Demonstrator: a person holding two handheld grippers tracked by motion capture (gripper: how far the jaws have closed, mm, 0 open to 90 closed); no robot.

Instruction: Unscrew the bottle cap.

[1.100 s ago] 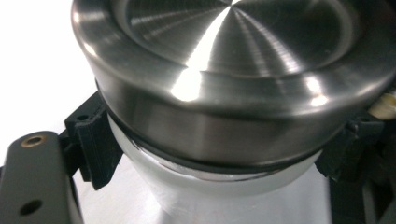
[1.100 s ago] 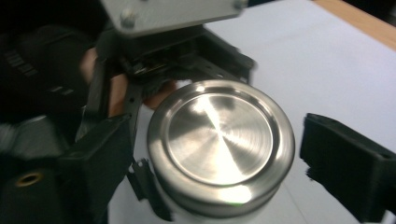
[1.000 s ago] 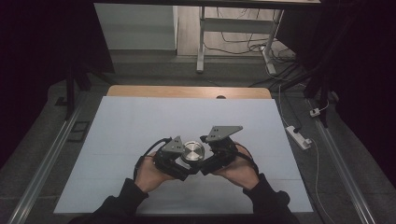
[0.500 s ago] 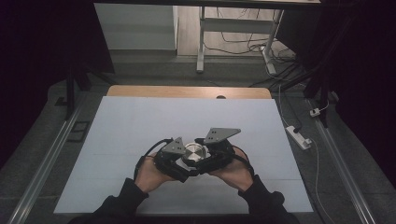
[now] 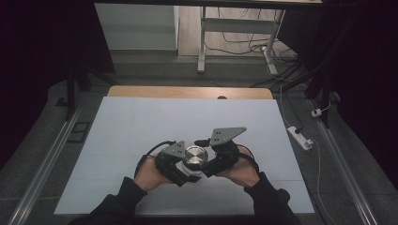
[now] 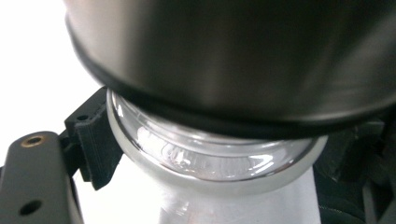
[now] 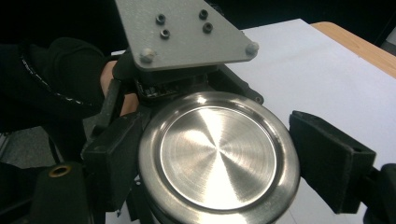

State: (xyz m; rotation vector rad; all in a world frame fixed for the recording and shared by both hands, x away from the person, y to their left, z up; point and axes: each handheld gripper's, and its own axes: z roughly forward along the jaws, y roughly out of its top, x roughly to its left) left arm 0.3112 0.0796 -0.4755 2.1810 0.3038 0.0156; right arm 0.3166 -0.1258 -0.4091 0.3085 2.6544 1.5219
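Left hand-held gripper, high view: the left hand-held gripper (image 5: 180, 164) sat at the near middle of the worktop (image 5: 141, 126), held in the person's left hand (image 5: 148, 171), with its grey plate tilted toward the centre.
Right hand-held gripper, high view: the right hand-held gripper (image 5: 211, 161) sat just beside it, in the right hand (image 5: 241, 168), its grey plate raised higher.
Jar, high view: a glass jar with a round metal lid (image 5: 195, 156) lay between the two hand-held grippers, touching both, lid facing up toward the camera.
Left hand-held gripper, left gripper view: its black jaws closed against the clear glass rim of the jar (image 6: 210, 163), one jaw at the left edge and one at the right, so it was clenched on the jar.
Lid, left gripper view: the dark metal lid (image 6: 243, 60) sat directly above the glass rim, blurred by closeness.
Right hand-held gripper, right gripper view: the right hand-held gripper (image 7: 219, 158) had its jaws on either side of the lid (image 7: 218, 156); the left jaw pressed the lid's edge, the right jaw looked just apart from it, so I could not tell whether it gripped.
Other gripper, right gripper view: the left hand-held gripper's grey plate (image 7: 187, 35) sat just behind the lid.
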